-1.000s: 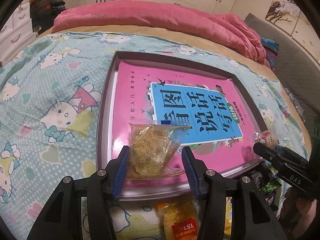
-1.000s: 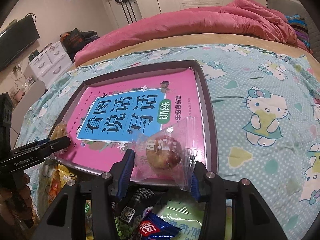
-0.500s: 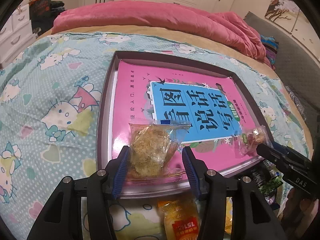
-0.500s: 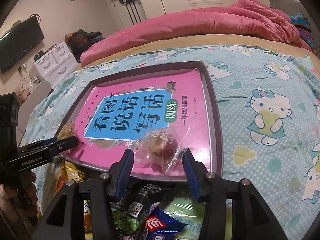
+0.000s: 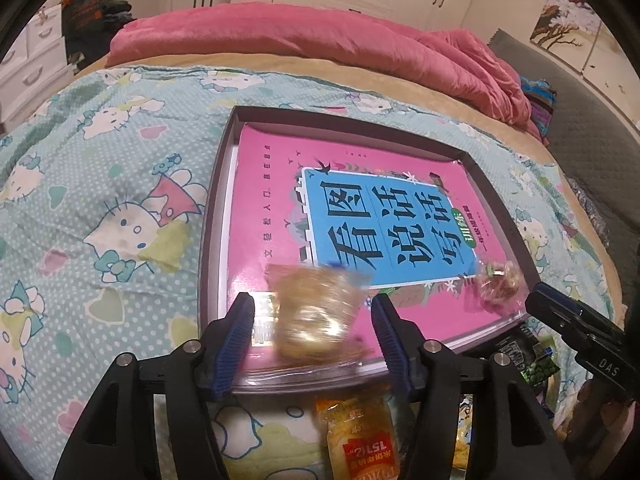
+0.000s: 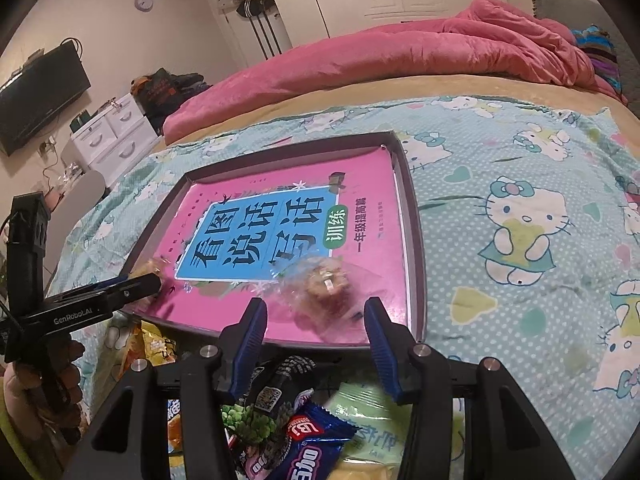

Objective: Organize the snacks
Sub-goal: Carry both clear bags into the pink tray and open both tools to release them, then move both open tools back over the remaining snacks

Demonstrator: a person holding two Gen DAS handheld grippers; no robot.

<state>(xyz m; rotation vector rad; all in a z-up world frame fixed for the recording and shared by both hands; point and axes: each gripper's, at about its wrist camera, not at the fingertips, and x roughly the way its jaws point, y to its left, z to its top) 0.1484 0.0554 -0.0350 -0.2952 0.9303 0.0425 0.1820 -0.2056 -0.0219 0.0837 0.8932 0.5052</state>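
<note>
A dark tray (image 5: 218, 184) lies on the bed and holds a pink book (image 5: 272, 184). My left gripper (image 5: 314, 330) is open; a clear pack with a yellow snack (image 5: 314, 312) lies blurred between its fingers at the tray's near edge. My right gripper (image 6: 314, 336) is open; a clear pack with a brown pastry (image 6: 326, 286) lies blurred on the book (image 6: 372, 240) just ahead of its fingers. The pastry pack also shows at the tray's right corner in the left wrist view (image 5: 498, 284). The tray rim (image 6: 416, 248) shows in the right wrist view.
A pile of loose snack packs lies before the tray: a yellow pack (image 5: 360, 436), a blue pack (image 6: 308, 440), a green pea pack (image 6: 252, 420). A Hello Kitty sheet (image 5: 100, 184) covers the bed; a pink duvet (image 6: 400, 56) lies at the back.
Both grippers have opened wider and let go of their packs. The yellow snack pack and the pastry pack have dropped onto the book in the tray; both are blurred now.
</note>
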